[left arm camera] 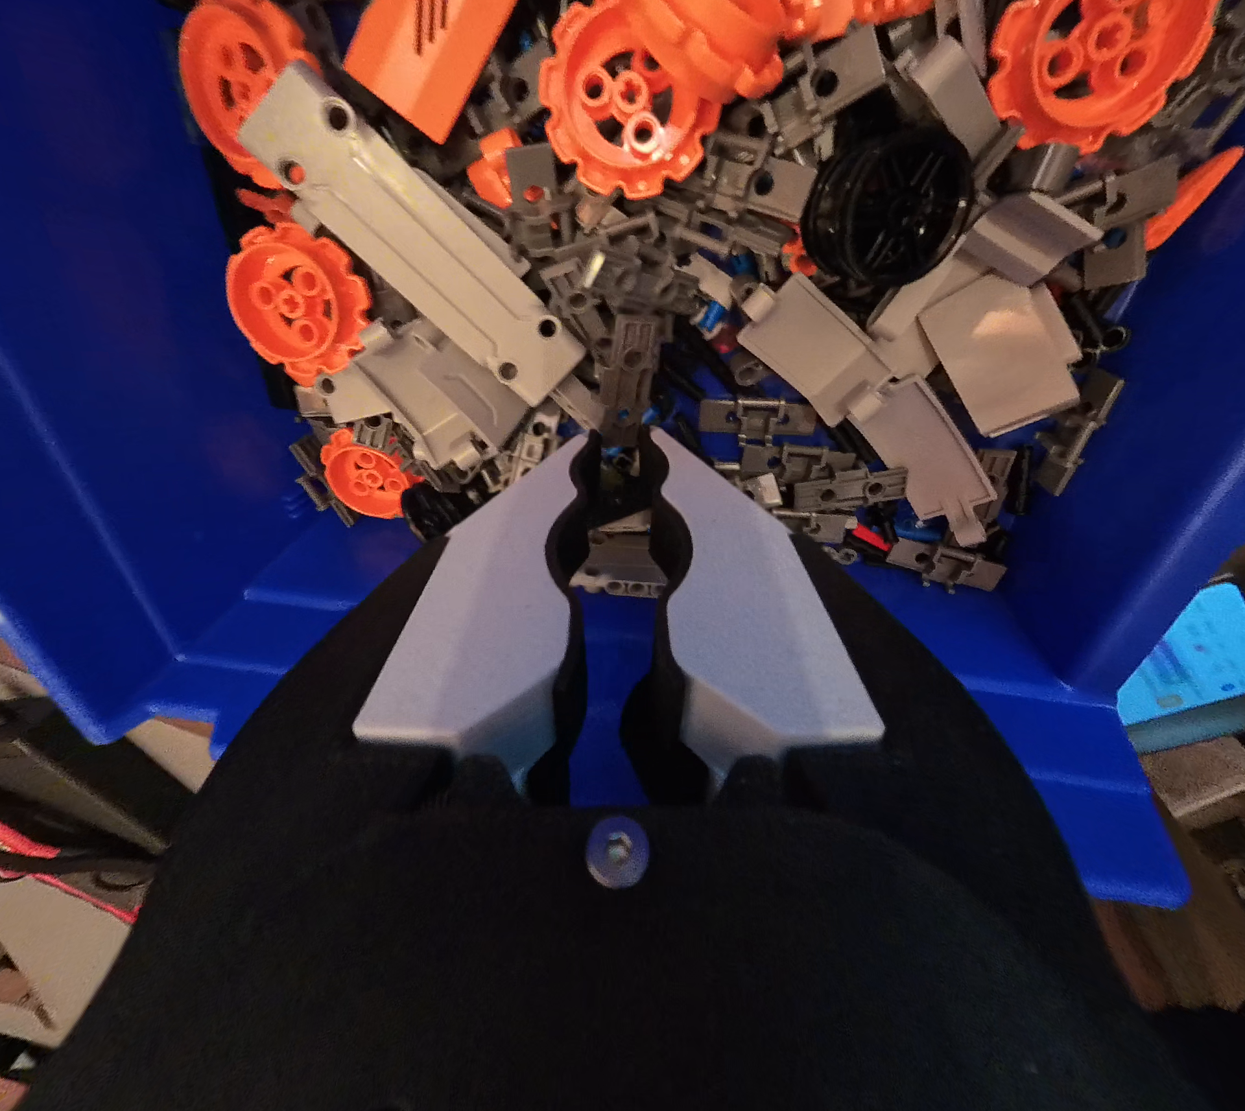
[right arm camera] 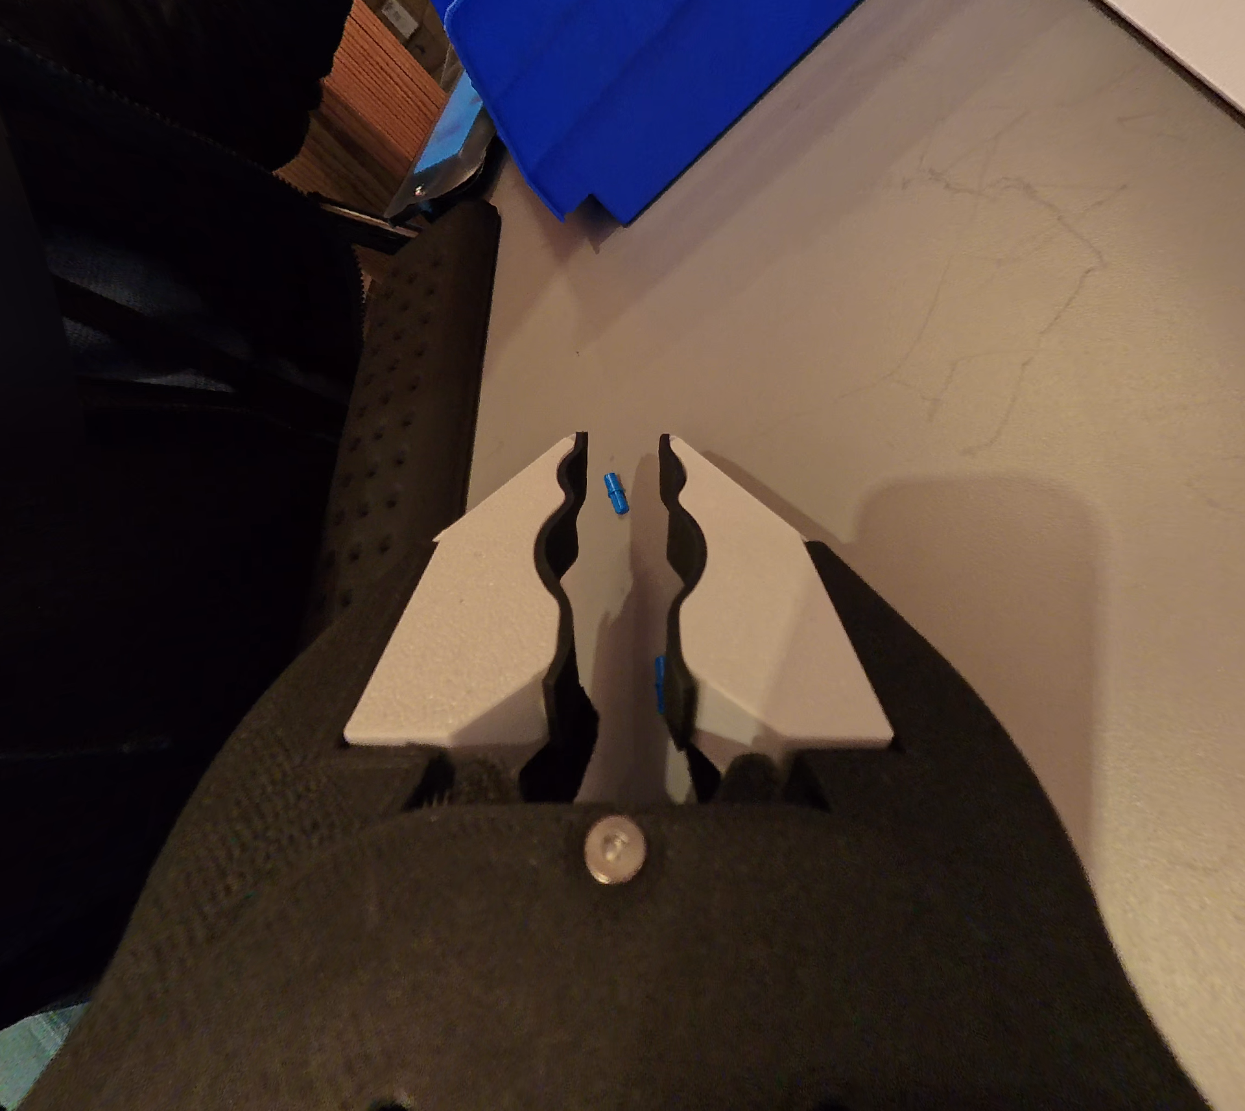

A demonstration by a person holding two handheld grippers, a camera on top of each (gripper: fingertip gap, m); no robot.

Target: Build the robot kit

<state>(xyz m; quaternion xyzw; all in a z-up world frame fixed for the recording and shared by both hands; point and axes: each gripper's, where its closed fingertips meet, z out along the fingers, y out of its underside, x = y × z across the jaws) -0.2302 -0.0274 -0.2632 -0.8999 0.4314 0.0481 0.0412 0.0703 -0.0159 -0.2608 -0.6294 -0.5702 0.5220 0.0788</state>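
So the left claw (left arm camera: 618,445) is down low in the middle of its frame, poking into the blue bin (left arm camera: 101,338) full of building parts, and its tips are clenched on a dark grey link (left arm camera: 630,365) sticking up out of the pile. Orange gears (left arm camera: 626,89), a long grey panel (left arm camera: 411,243) and a black wheel (left arm camera: 889,203) fill the upper half. Over on the other view, the right claw (right arm camera: 623,439) hangs released above the desk (right arm camera: 876,338), gripping nothing, with one blue pin (right arm camera: 614,493) lying loose between its fingers near centre frame. Another blue bit (right arm camera: 659,681) shows lower down by the right finger; can't tell if it touches. That's all that's out of the bin so far.
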